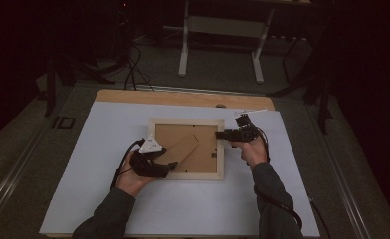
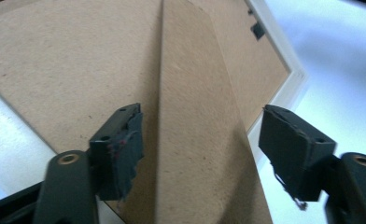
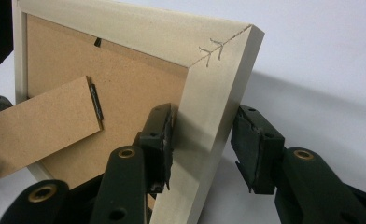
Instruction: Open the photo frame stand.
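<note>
The picture frame (image 1: pixel 187 149) lies face down at the middle of the white counter (image 1: pixel 108 199), its stand flap (image 2: pixel 195 140) raised. The left claw (image 2: pixel 200 154) stands spread astride the flap; the right claw (image 3: pixel 202 144) straddles the frame's right rail, inner pad touching, outer pad apart.

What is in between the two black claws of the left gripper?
The brown stand flap of the picture frame lies between the left gripper jaws, untouched by either pad, as the left gripper view shows.
</note>
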